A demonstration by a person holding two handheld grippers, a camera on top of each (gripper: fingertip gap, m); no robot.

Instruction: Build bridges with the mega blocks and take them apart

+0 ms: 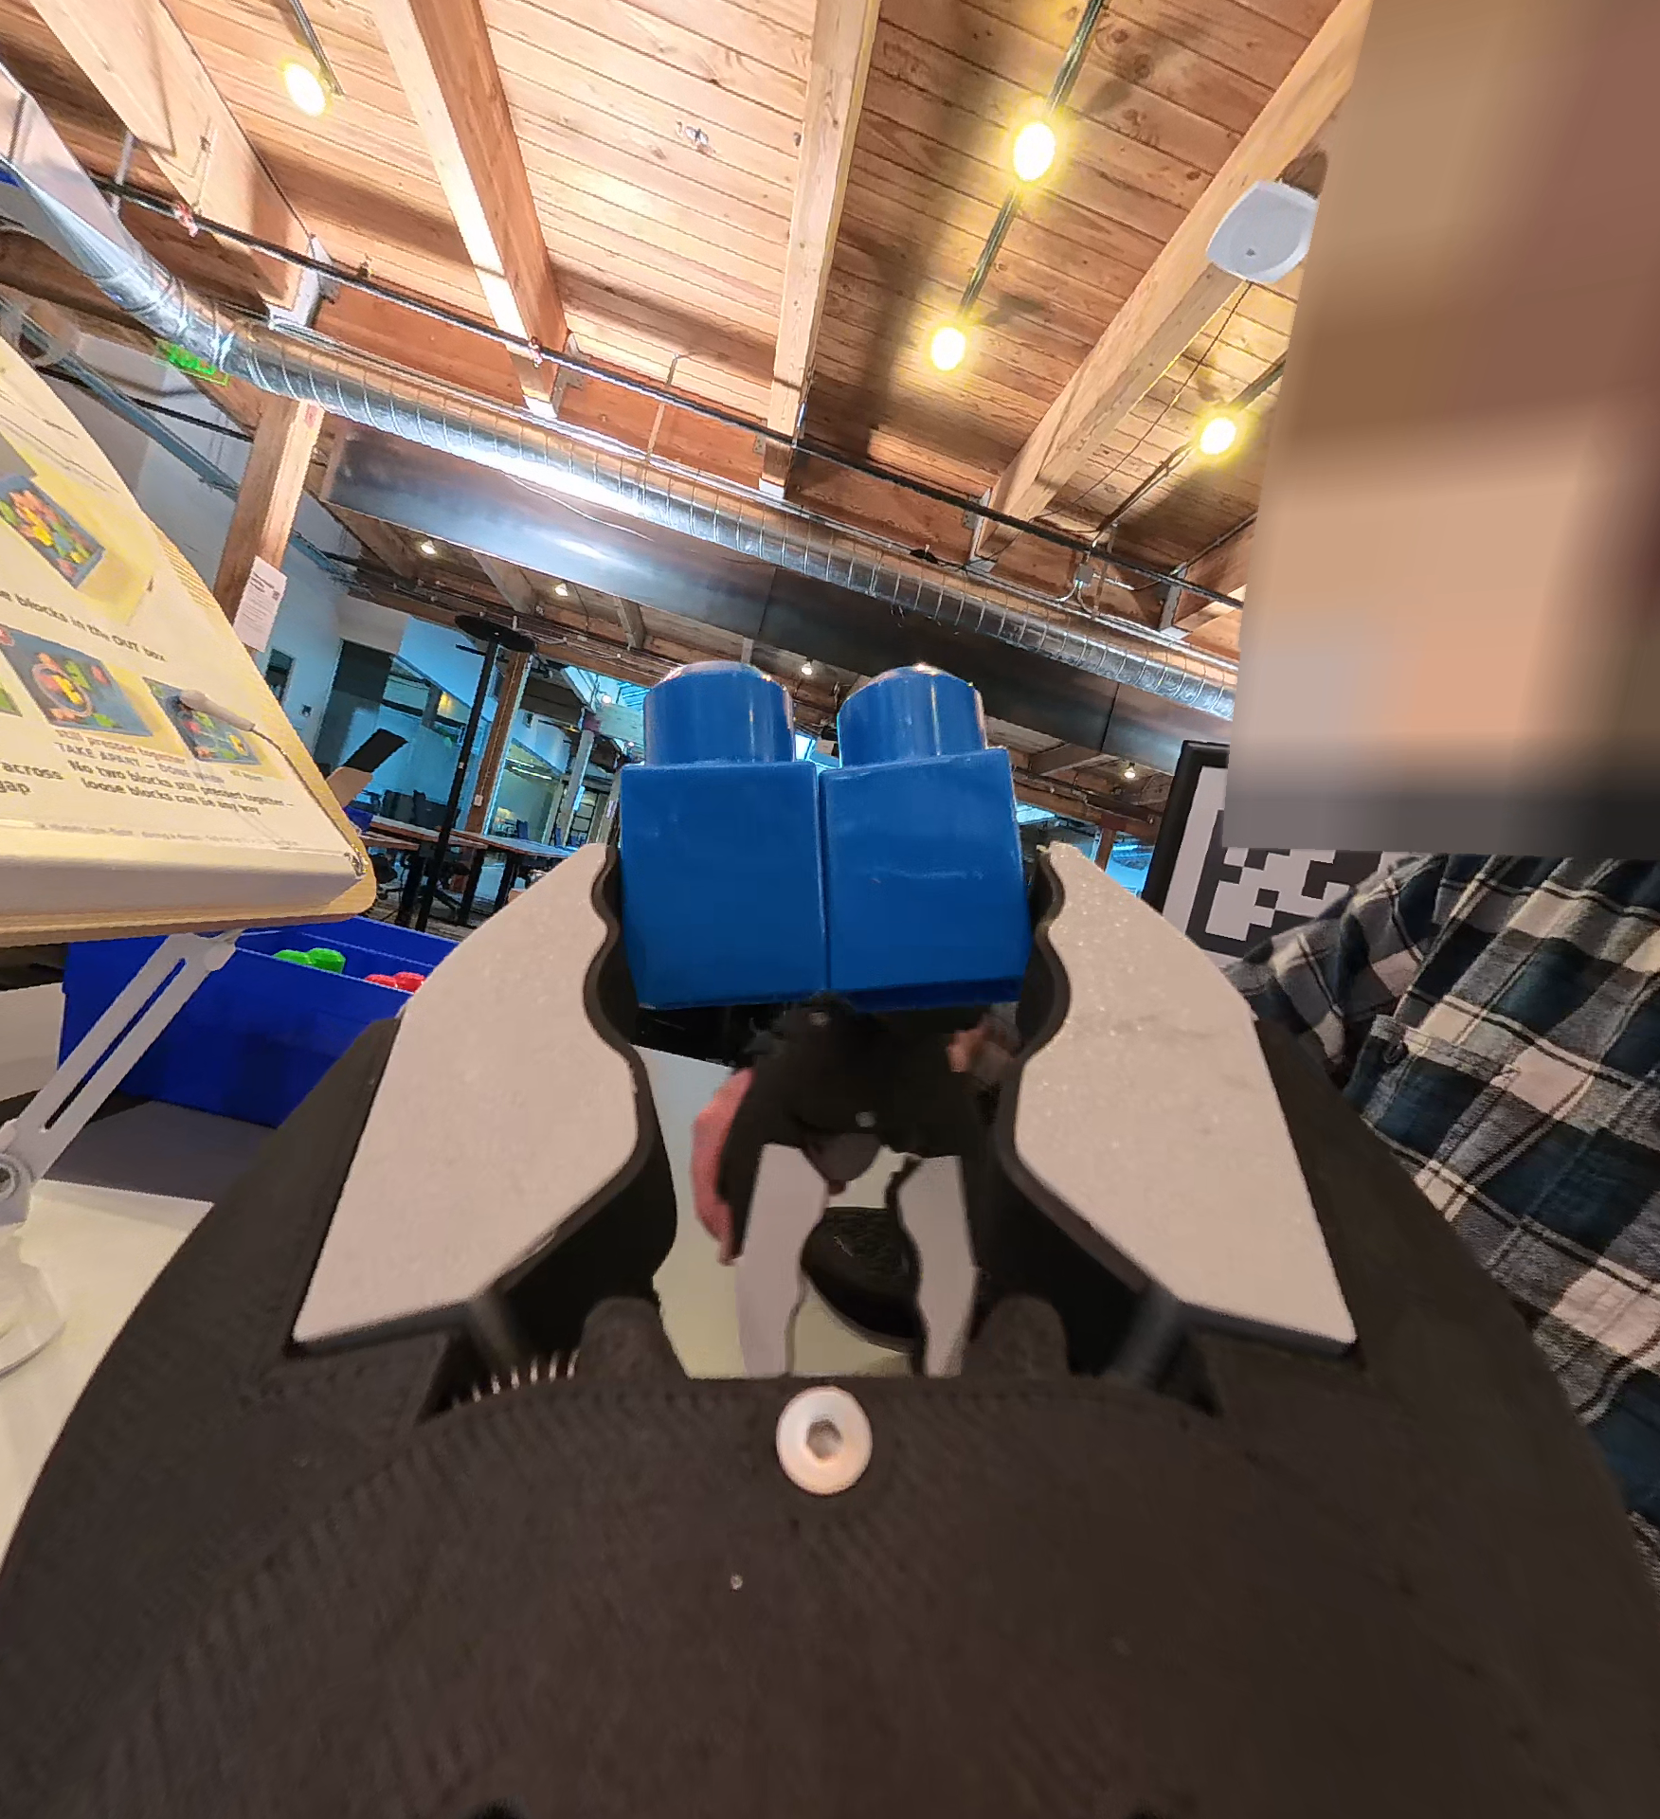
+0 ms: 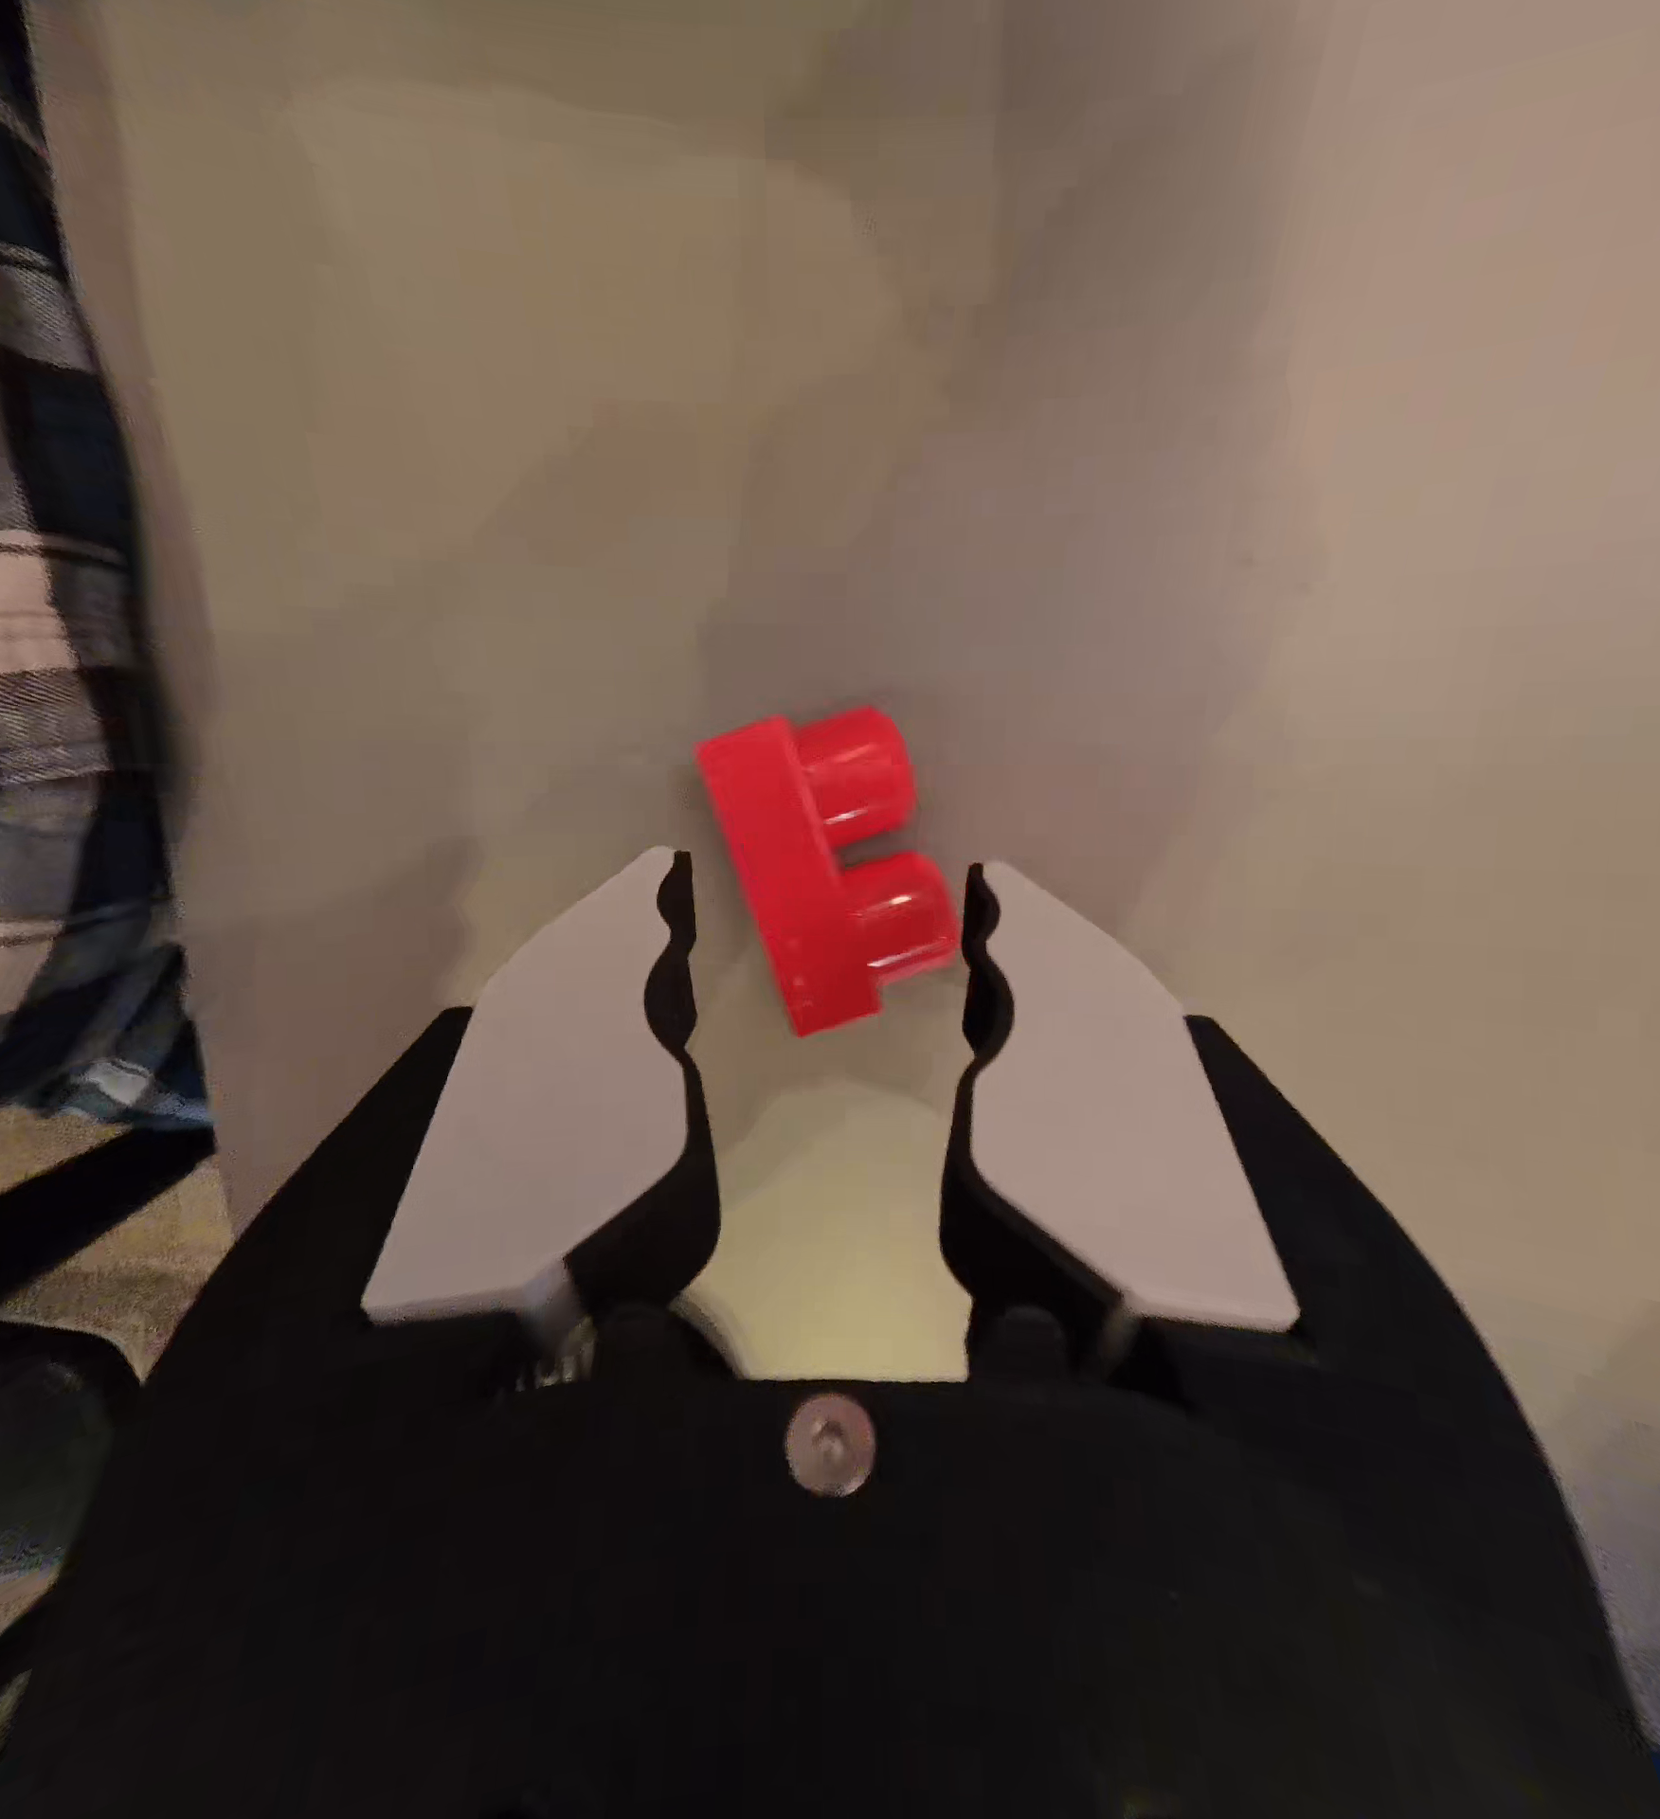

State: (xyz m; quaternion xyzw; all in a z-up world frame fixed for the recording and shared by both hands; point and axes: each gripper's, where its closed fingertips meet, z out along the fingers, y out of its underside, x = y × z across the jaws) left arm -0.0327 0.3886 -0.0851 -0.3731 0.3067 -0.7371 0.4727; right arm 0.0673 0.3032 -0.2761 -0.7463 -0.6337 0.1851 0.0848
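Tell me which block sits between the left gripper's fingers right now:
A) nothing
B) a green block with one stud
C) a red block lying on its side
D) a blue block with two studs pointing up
D: in the left wrist view the blue block fills the gap of the left gripper, a finger on each side, both studs up. The red block lies by the right gripper, unheld.

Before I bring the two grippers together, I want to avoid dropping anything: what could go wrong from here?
1. The right gripper is open around the red block, which lies tilted on its side with a clear gap at the left pad; closing now may twist or squirt it out.
2. The left gripper clamps the blue block only near its fingertips, raised off the table; pressing a block on could lever it loose.
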